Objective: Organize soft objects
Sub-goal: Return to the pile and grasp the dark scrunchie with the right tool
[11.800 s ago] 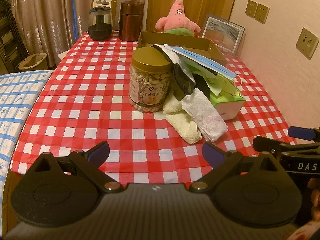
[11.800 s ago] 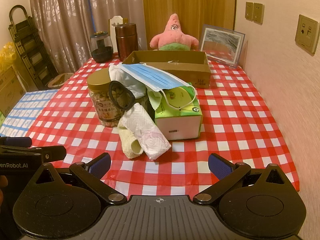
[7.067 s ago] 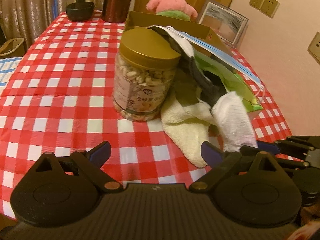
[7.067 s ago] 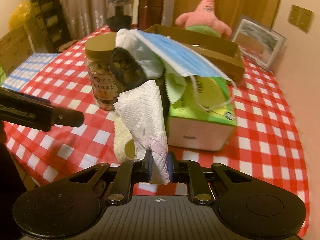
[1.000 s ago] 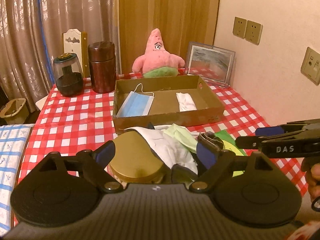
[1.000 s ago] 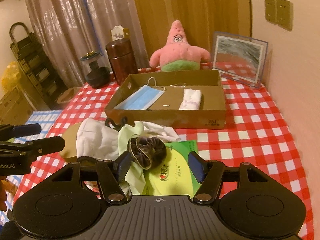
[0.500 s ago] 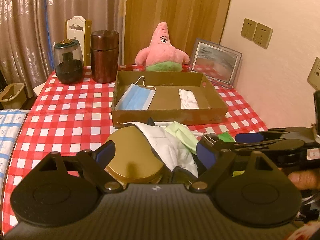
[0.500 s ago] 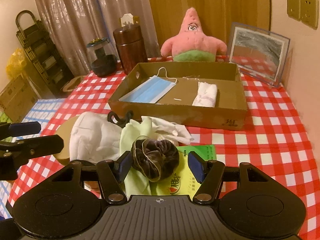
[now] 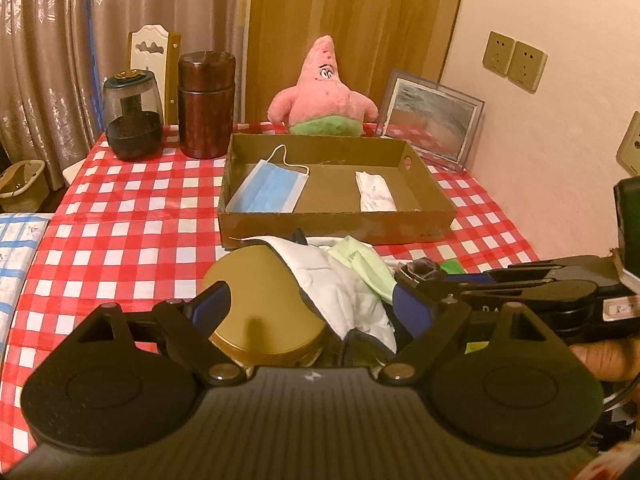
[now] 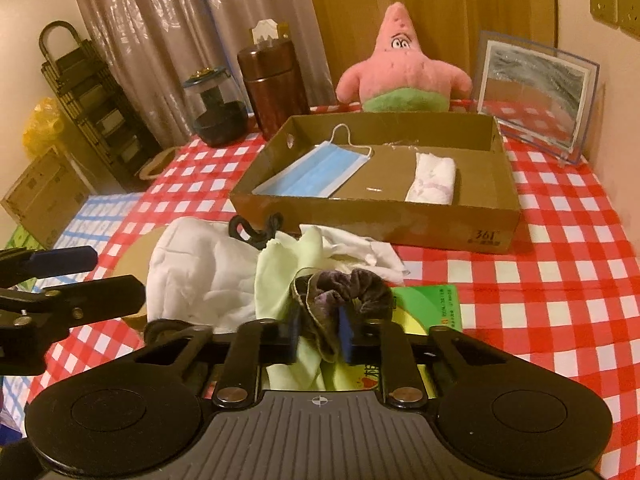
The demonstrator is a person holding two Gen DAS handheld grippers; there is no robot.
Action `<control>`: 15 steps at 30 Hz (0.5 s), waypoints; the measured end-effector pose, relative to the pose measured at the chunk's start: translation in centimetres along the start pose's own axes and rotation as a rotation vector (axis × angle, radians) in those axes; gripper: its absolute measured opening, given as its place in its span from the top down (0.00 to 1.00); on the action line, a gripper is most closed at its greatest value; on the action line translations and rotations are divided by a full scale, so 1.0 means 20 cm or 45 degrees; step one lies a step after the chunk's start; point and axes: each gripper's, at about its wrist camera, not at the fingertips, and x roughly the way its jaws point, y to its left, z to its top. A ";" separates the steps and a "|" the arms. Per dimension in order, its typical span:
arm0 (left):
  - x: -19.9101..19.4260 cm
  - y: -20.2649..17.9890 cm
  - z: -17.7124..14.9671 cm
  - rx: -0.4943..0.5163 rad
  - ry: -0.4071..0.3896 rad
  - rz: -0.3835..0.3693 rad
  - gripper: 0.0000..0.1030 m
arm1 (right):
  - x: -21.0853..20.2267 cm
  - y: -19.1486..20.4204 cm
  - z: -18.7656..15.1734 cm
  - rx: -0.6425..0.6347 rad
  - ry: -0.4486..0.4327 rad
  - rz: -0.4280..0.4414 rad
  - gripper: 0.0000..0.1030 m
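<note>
My right gripper (image 10: 320, 328) is closing, and its pads press on a dark velvet scrunchie (image 10: 344, 284). The scrunchie lies on a heap: a light green cloth (image 10: 276, 280), a white cloth (image 10: 200, 272) and a black cord (image 10: 252, 232) over a green tissue box (image 10: 428, 304). My left gripper (image 9: 310, 302) hovers open above the gold jar lid (image 9: 260, 304), holding nothing. Behind the heap, the cardboard box (image 10: 400, 224) holds a blue face mask (image 10: 316, 172) and a folded paper towel (image 10: 434, 178).
A pink star plush (image 10: 400, 76) and a picture frame (image 10: 536, 92) stand behind the box. A brown canister (image 10: 276, 88) and a dark glass jar (image 10: 218, 112) are at the back left. The wall runs along the table's right side.
The right gripper's jaws, open around the scrunchie half a second ago, have closed on it. The left gripper has stayed open over the jar.
</note>
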 end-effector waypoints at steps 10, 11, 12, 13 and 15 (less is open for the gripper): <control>-0.02 -0.13 0.02 0.037 -0.038 -0.119 0.23 | -0.26 -0.14 -0.04 0.093 -0.132 -0.112 0.88; -0.02 -0.15 0.02 0.039 -0.036 -0.132 0.23 | -0.28 -0.16 -0.04 0.109 -0.138 -0.120 0.88; 0.00 -0.17 0.02 0.040 -0.033 -0.141 0.25 | -0.30 -0.18 -0.05 0.123 -0.143 -0.127 0.88; 0.01 -0.19 0.01 0.041 -0.027 -0.148 0.26 | -0.32 -0.19 -0.06 0.136 -0.148 -0.137 0.88; 0.04 -0.23 0.00 0.044 -0.016 -0.158 0.29 | -0.35 -0.22 -0.08 0.155 -0.155 -0.150 0.88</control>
